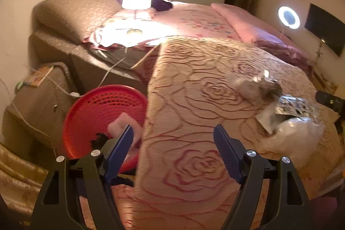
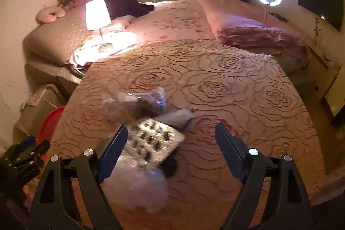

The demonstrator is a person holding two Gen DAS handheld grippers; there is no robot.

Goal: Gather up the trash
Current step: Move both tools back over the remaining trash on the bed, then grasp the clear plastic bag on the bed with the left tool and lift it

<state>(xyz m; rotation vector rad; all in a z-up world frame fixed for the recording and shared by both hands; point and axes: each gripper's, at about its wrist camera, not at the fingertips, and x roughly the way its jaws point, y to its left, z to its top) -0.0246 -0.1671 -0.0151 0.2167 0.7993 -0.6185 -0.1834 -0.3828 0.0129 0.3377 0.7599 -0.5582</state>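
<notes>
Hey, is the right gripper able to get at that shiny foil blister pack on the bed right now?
Probably yes. The right gripper is open and empty, and the foil blister pack lies on top of the trash pile just ahead, by its left finger. Nothing covers it; only the white plastic bag sits underneath.

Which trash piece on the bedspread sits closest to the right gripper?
The white crumpled plastic bag, right below the right gripper. The silver printed wrapper lies just past it; the clear crumpled wrapper is farthest.

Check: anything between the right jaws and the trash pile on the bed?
Nothing visible. The right gripper is open, with the foil wrapper and white plastic bag directly ahead on the bedspread.
</notes>
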